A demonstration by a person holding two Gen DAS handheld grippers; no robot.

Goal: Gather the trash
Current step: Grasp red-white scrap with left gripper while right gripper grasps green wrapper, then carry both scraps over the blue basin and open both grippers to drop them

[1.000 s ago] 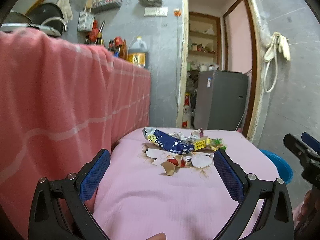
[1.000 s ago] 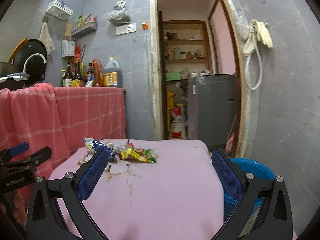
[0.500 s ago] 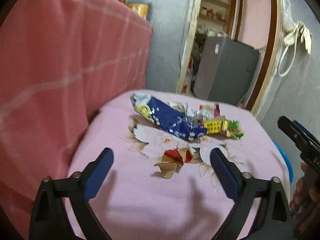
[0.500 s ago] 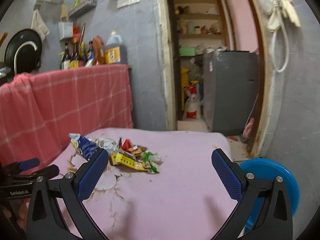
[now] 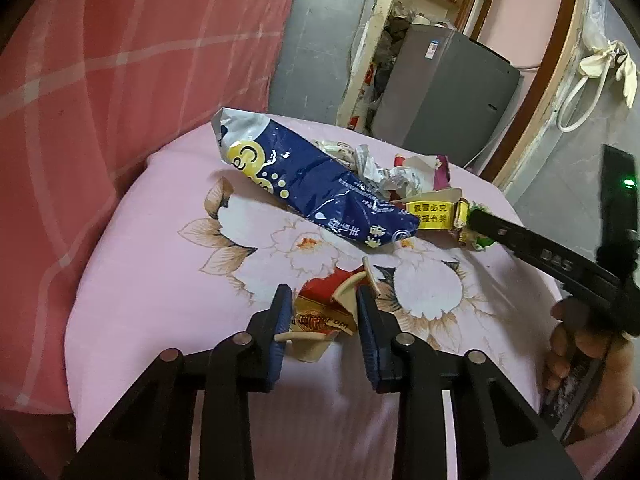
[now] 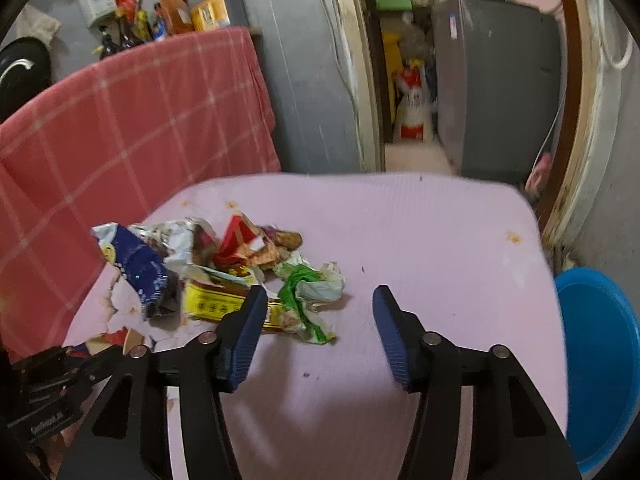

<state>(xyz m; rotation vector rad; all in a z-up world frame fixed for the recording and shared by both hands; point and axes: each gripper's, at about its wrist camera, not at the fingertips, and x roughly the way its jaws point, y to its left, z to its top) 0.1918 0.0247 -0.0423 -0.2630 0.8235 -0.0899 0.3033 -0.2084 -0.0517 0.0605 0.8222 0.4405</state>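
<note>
A pile of trash lies on a pink flowered table cover: a blue snack bag, a yellow pack, crumpled foil and a green-white wrapper. Nearer to me lies a crushed red and beige paper cup. My left gripper tilts down over it. Its jaws are closing on the cup, and both pads meet its sides. My right gripper is closing too. The green wrapper lies between its fingers, against the left one; the right pad stands clear of it. One right finger reaches to that wrapper.
A counter draped in red checked cloth rises along the table's left side. A blue basin sits low past the table's right edge. Behind is a doorway with a grey fridge. A hand holds the right gripper.
Both grippers came forward and tipped down to the pile. Both jaws narrowed from wide open. The left now has the paper cup between its pads; the right reached the green wrapper.
</note>
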